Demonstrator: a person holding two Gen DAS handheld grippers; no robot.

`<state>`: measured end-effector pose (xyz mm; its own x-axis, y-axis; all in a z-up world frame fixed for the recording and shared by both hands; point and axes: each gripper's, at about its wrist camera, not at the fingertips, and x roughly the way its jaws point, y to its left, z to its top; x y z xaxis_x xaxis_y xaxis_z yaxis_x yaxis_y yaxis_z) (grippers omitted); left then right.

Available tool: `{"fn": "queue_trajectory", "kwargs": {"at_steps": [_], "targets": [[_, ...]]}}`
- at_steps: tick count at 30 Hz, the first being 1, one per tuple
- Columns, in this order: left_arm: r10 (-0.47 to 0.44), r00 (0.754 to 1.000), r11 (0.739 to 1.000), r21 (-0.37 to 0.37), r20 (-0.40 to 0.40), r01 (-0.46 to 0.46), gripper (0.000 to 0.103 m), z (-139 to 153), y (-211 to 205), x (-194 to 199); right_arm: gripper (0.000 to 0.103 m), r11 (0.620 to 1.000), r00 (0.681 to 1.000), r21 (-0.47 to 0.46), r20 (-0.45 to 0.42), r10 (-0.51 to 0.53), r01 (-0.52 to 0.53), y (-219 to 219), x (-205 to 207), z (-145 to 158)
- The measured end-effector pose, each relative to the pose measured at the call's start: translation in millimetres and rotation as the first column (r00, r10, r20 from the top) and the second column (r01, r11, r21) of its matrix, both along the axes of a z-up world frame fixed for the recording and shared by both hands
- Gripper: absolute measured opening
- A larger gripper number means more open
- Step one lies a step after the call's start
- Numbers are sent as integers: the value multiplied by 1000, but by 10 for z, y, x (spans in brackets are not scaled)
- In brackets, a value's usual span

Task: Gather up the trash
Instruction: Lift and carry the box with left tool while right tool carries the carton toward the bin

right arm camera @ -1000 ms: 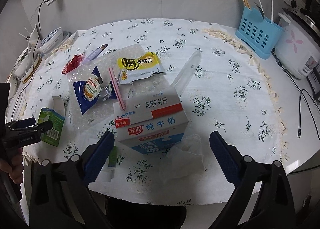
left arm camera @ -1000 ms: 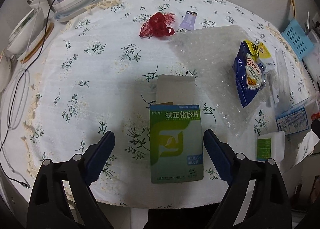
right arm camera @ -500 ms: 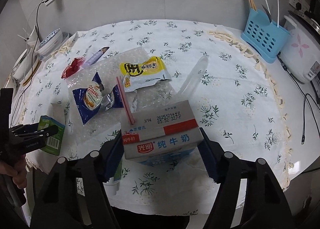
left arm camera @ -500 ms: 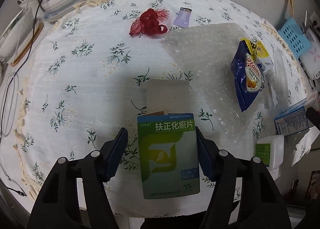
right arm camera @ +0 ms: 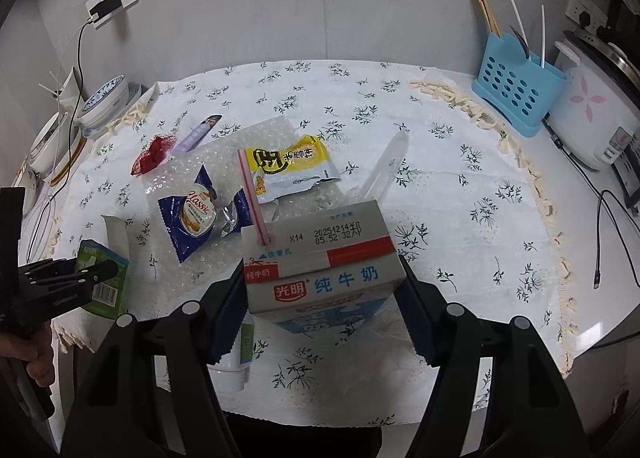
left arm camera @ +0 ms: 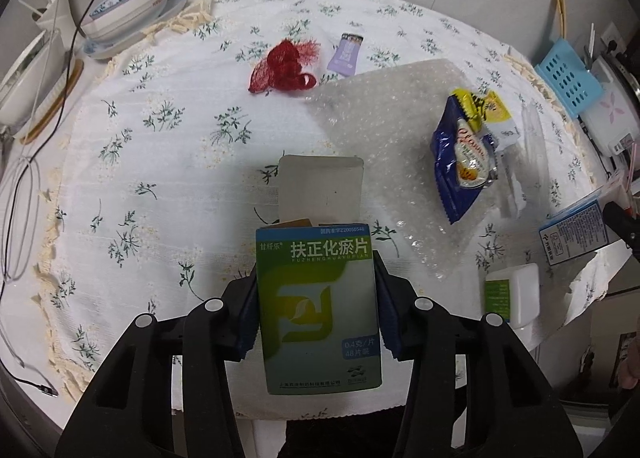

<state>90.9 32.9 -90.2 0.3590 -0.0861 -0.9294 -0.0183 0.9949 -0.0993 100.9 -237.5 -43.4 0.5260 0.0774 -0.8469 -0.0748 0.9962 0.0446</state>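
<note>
both wrist cams look steeply down, close over the table front edge, sharing the blue snack wrapper.

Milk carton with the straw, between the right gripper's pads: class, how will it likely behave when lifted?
The milk carton looks like stiff board, so it probably resists squeezing. Its straw is in, so it is likely nearly empty, yet may drip if tipped.

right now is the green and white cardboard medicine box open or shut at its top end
Open. The green and white cardboard medicine box has its grey end flap folded out flat beyond the top, uncovering the opening.
</note>
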Motion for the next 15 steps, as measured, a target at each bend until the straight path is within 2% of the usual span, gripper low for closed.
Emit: {"fn": "queue_trajectory", "kwargs": {"at_steps": [15], "targets": [[-20, 995, 1000, -22, 94, 23, 47, 501, -151, -298, 65, 1000, 999, 27, 48, -4, 3, -29, -262, 294]]}}
